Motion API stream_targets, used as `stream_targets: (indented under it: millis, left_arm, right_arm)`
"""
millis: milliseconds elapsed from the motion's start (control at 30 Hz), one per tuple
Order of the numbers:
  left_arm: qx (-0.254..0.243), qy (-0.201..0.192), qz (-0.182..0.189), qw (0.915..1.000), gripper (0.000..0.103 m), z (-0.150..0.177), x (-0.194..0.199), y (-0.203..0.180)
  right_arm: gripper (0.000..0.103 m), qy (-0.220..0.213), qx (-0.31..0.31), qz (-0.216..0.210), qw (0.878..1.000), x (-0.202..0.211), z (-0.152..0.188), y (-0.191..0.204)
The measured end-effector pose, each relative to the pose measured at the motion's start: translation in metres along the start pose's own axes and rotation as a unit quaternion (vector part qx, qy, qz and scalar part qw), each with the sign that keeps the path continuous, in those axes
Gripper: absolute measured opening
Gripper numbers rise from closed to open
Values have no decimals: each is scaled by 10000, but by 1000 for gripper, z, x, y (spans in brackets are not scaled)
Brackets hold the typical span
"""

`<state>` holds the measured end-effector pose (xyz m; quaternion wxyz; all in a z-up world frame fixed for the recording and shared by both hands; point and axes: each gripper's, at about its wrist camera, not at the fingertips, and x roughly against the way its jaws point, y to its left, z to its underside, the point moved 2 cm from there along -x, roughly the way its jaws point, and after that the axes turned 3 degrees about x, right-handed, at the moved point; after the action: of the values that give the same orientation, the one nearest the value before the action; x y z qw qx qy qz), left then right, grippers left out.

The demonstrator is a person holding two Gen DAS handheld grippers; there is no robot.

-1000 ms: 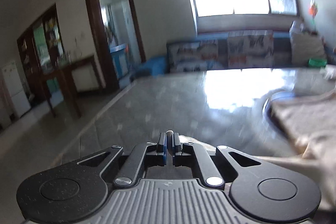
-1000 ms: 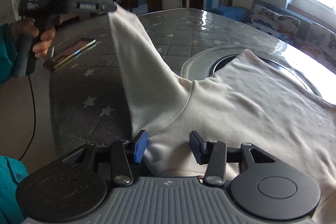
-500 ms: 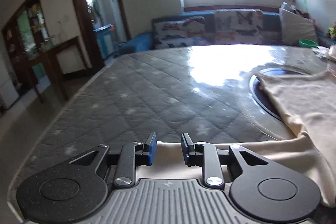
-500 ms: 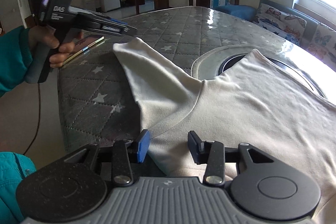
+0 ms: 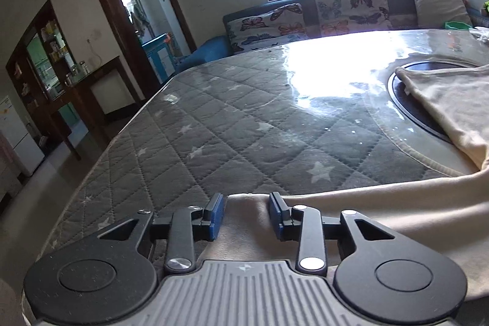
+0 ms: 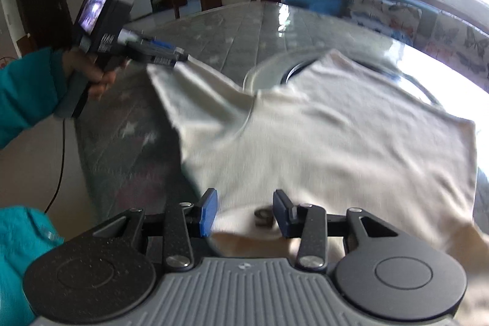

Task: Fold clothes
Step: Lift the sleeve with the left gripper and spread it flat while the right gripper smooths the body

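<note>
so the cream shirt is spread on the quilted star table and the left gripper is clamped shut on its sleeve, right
Not quite. The cream shirt does lie spread on the quilted star table, but the left gripper is not clamped shut: the left wrist view shows its blue pads standing apart and opening, with the sleeve lying loose between them.

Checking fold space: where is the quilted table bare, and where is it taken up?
Bare: the quilted table from the sleeve to the far edge by the sofa. Crowded: the side with the cream shirt over the round inset, where both grippers work.
</note>
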<state>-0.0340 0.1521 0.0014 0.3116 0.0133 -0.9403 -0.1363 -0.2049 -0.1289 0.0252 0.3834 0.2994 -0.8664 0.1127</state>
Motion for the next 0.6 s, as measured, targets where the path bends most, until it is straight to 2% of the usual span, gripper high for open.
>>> stream_targets:
  millis: [133, 267, 333, 467, 500, 600]
  left_arm:
    - [43, 52, 16, 10000, 37, -5, 6, -4]
    - [39, -169, 314, 9994, 38, -17, 27, -20]
    - [-22, -284, 647, 9975, 38, -23, 39, -34]
    - [-240, -491, 1323, 9897, 40, -32, 61, -69]
    - [-261, -531, 1503, 9869, 40, -34, 66, -77]
    - [-364, -475, 2316, 9710, 41, -36, 78, -104]
  right_arm:
    - [41, -227, -49, 81, 9997, 21, 5, -3]
    - [41, -275, -385, 403, 9981, 33, 12, -21]
    - [40, -121, -507, 524, 9973, 34, 20, -27]
    - [38, -93, -811, 212, 9964, 40, 33, -32]
    - [36, -121, -772, 297, 9965, 43, 34, -31]
    - [36, -83, -670, 582, 9960, 46, 36, -30]
